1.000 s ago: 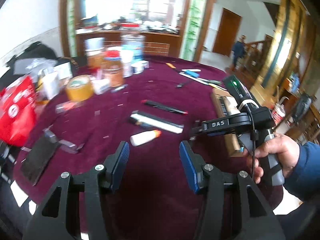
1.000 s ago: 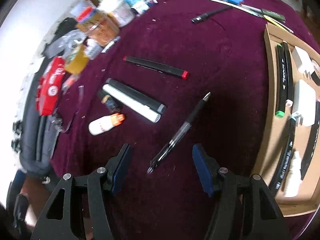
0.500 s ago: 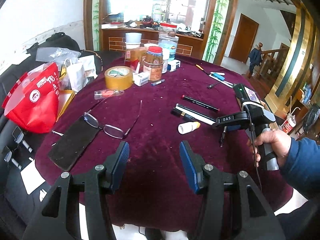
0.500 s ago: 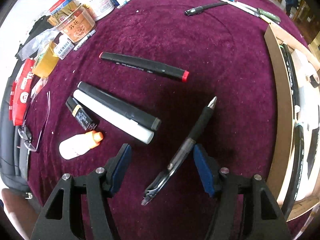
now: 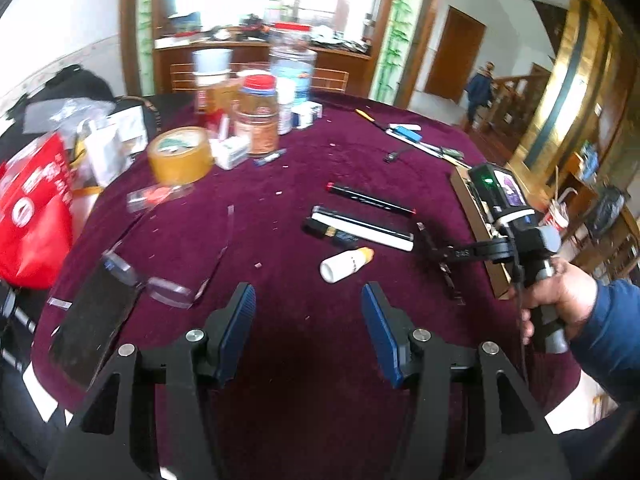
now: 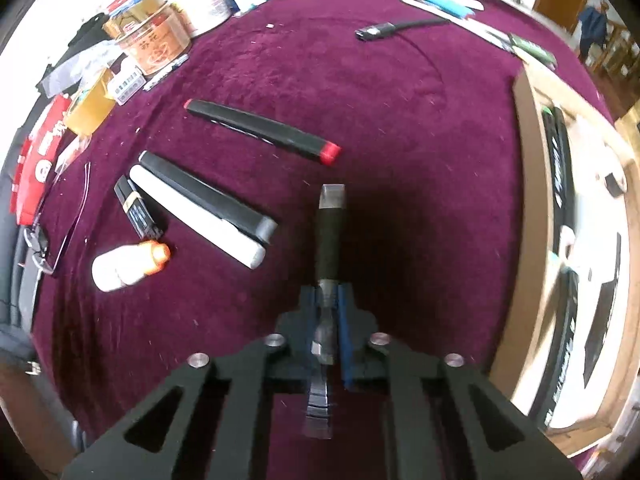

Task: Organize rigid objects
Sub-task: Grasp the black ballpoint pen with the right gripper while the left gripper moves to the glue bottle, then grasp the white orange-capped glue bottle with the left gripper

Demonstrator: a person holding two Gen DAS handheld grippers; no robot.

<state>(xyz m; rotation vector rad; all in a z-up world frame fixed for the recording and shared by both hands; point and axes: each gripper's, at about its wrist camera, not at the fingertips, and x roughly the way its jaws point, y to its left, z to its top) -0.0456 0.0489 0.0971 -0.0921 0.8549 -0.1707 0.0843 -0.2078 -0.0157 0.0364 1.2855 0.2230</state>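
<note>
Here the left gripper (image 5: 308, 328) hangs released above the near maroon velvet tablecloth (image 5: 280, 168). Only the right wrist view shows the right gripper (image 6: 331, 320) clenched on the slim black pen (image 6: 329, 236), with the wooden tray (image 6: 532, 216) at right.

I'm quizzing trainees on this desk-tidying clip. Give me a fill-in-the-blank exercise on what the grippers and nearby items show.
1. The right gripper is shut on a black ___.
2. The left gripper is ___, holding nothing.
3. The small white bottle has an ___ cap.
4. The black marker nearest the held item has a ___ end.

Missing words: pen; open; orange; red
</note>
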